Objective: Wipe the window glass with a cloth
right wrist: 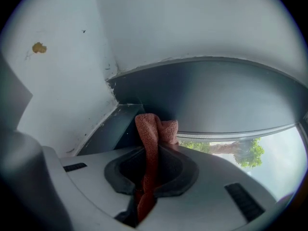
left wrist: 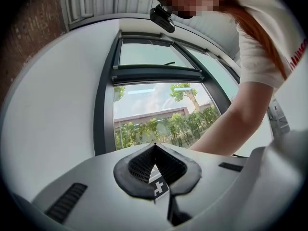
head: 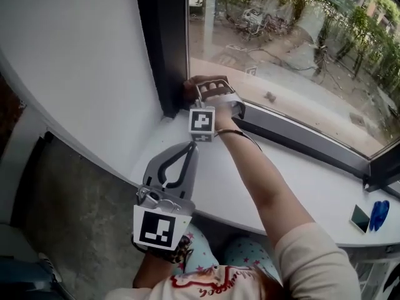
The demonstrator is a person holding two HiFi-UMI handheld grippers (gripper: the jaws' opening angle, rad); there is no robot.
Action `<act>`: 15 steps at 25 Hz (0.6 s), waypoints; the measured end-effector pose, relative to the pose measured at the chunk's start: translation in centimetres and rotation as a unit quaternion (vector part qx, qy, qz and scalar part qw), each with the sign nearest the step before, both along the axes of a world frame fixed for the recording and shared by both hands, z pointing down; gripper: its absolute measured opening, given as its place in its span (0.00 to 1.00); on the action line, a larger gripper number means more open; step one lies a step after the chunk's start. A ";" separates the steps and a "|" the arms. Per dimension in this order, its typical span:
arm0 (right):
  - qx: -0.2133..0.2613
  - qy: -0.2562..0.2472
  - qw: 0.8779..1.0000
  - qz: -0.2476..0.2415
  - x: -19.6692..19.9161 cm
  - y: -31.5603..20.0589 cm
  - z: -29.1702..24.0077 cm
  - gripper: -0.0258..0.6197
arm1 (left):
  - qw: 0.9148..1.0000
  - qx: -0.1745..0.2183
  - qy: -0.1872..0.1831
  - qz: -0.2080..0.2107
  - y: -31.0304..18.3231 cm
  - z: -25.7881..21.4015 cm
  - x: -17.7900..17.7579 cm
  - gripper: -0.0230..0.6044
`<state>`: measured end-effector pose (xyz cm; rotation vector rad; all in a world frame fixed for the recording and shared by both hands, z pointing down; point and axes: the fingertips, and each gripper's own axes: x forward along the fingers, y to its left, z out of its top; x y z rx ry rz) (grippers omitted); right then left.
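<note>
An orange-red cloth [right wrist: 153, 134] is clamped between the jaws of my right gripper [right wrist: 150, 150], its bunched end sticking out past the tips. In the head view that gripper [head: 212, 92] holds the cloth [head: 205, 82] at the bottom left corner of the window glass [head: 294, 55], against the dark frame [head: 164, 49]. I cannot tell whether the cloth touches the glass. My left gripper [head: 191, 146] rests low over the white sill [head: 300, 174], shut with nothing in it. Its tips [left wrist: 154, 144] meet in the left gripper view, pointing up at the window glass [left wrist: 154, 114].
A blue object [head: 379, 212] and a small dark flat thing [head: 359, 218] lie at the sill's right end. The white wall [head: 75, 61] runs left of the frame. The dark lower frame rail [head: 300, 136] borders the sill. Grey floor [head: 75, 217] lies below the sill edge.
</note>
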<state>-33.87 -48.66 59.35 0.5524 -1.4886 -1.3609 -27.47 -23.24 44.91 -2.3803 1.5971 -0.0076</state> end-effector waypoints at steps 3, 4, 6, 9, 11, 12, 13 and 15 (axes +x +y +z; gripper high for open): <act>-0.012 -0.078 0.997 -0.007 0.1 0.9 -2.2 0.10 | 1.000 -0.005 0.001 0.005 0.0 -0.3 0.3 0.07; -0.023 -0.122 0.992 -0.005 0.6 1.5 -3.5 0.10 | 1.000 -0.008 0.006 0.003 -0.1 -0.4 0.2 0.07; -0.044 -0.225 0.973 0.010 2.7 2.8 -6.5 0.11 | 1.000 -0.009 0.018 -0.007 -0.7 -0.8 -0.2 0.07; -0.073 -0.401 0.912 0.036 7.7 7.1 -11.7 0.11 | 0.999 0.002 0.039 -0.002 -1.7 -1.3 -0.3 0.07; -0.087 -0.503 0.859 0.043 11.3 11.2 -14.2 0.11 | 0.999 0.001 0.041 0.018 -2.1 -0.8 0.9 0.07; -0.094 -0.540 0.835 0.046 13.1 13.1 -14.8 0.11 | 0.999 -0.001 0.044 0.029 -2.2 -0.5 1.7 0.07; -0.102 -0.574 0.811 0.048 14.8 14.9 -15.0 0.11 | 0.998 -0.002 0.048 0.041 -2.2 -0.3 2.6 0.07; -0.116 -0.644 0.755 0.043 18.3 17.9 -15.0 0.11 | 0.996 -0.001 0.054 0.064 -1.9 -0.2 4.6 0.07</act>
